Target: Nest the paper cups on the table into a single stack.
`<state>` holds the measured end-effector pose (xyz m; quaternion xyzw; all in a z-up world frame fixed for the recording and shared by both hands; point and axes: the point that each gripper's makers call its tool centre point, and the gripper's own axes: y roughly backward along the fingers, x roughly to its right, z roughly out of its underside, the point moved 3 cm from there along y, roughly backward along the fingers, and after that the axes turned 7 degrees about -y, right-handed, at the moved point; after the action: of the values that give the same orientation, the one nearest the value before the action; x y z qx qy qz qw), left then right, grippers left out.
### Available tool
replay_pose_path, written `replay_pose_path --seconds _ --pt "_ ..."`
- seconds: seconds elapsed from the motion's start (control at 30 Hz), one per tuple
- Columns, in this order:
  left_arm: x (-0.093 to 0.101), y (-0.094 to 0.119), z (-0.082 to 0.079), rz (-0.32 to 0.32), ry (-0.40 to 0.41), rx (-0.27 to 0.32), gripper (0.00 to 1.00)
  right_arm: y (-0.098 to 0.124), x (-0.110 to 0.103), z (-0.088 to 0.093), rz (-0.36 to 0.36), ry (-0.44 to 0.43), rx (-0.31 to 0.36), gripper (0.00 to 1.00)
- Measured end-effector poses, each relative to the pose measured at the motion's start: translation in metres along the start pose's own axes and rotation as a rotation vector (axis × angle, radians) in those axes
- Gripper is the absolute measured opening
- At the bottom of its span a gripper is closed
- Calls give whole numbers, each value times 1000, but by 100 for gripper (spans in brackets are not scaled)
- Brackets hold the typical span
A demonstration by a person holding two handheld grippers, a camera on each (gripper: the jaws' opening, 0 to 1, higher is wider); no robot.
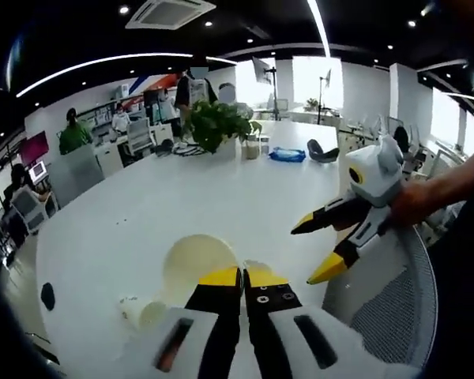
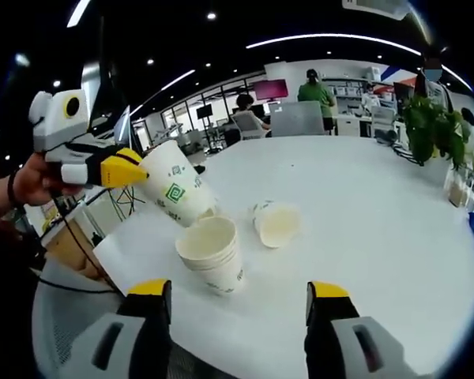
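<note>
Open-plan office: large white oval table (image 1: 182, 205), leafy green potted plant (image 1: 215, 122) upon it, dark ceiling with curved white light strips (image 1: 103, 61), bright windows (image 1: 316, 79) behind.

Three paper cup items, all white with a green square logo, placed relative to the upright stack (image 2: 212, 254):
- the upright stack: several cups nested, mouth up, rims layered, standing on the white table near its edge
- held cup (image 2: 176, 193): just beside the stack and above it, tilted with its mouth angled down toward the stack's rim; cannot tell if they touch. In the left gripper view its open mouth (image 1: 197, 264) faces the camera, pale cream inside
- lying cup (image 2: 273, 223): on its side on the table near the stack, apart from it, mouth open toward the right gripper view; seen in the left gripper view at (image 1: 141, 312)
</note>
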<state>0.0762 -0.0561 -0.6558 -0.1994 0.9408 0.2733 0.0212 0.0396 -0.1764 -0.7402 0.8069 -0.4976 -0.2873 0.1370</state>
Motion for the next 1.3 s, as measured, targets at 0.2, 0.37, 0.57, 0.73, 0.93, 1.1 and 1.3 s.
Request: replay_pose_path --seconds 0.2,0.37,0.57,0.73,0.93,1.1,1.3 --pt "7 -8 -1 22 -37 -27 0 0 0 -2 -1 -5 12 69" --pt "8 -12 2 34 -42 -45 0 1 0 -2 0 -5 11 69" --pt "12 -16 1 47 -44 -50 0 0 -1 -2 -1 -8 11 69" --pt "15 -21 6 56 -49 -71 0 2 -2 -2 -1 -7 8 69" --pt "15 -21 12 67 -46 -88 0 2 -2 -1 -2 -8 5 68" --pt "14 -22 14 66 -41 -94 0 0 1 1 -1 -5 -1 68" --pt "14 -24 16 78 -11 -87 2 1 1 1 -2 -6 -1 68"
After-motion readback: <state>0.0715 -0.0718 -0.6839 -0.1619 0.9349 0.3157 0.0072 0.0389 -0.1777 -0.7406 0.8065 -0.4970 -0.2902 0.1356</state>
